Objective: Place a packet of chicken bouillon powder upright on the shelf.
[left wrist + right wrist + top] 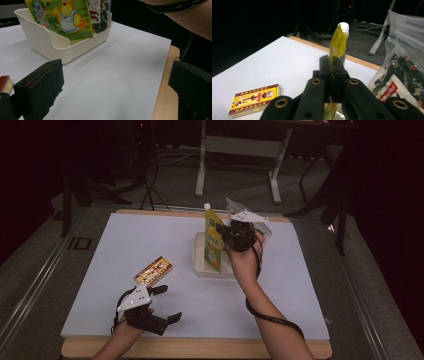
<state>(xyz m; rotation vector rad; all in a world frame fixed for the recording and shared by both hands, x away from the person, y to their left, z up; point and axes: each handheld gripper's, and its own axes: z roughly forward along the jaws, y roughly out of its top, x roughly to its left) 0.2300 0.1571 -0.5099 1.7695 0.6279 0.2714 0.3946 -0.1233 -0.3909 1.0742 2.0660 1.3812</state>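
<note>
A yellow-green spouted pouch [213, 240] with a chicken picture [67, 18] stands upright in a cream plastic bin [200, 265]. My right gripper [231, 236] is shut on the pouch's edge [338, 47], just under its white cap. A clear bag of dark dried food [404, 67] leans in the bin [45, 41] behind the pouch. A yellow and red box [153, 270] lies flat on the white board [150, 240]. My left gripper [167, 304] rests open near the board's front edge, nothing between its jaws.
The white board [120, 75] lies on a wooden table whose edge [165, 100] shows at the front. Grey table legs [235, 160] and cables stand on the floor behind. A black cable trails from my right forearm.
</note>
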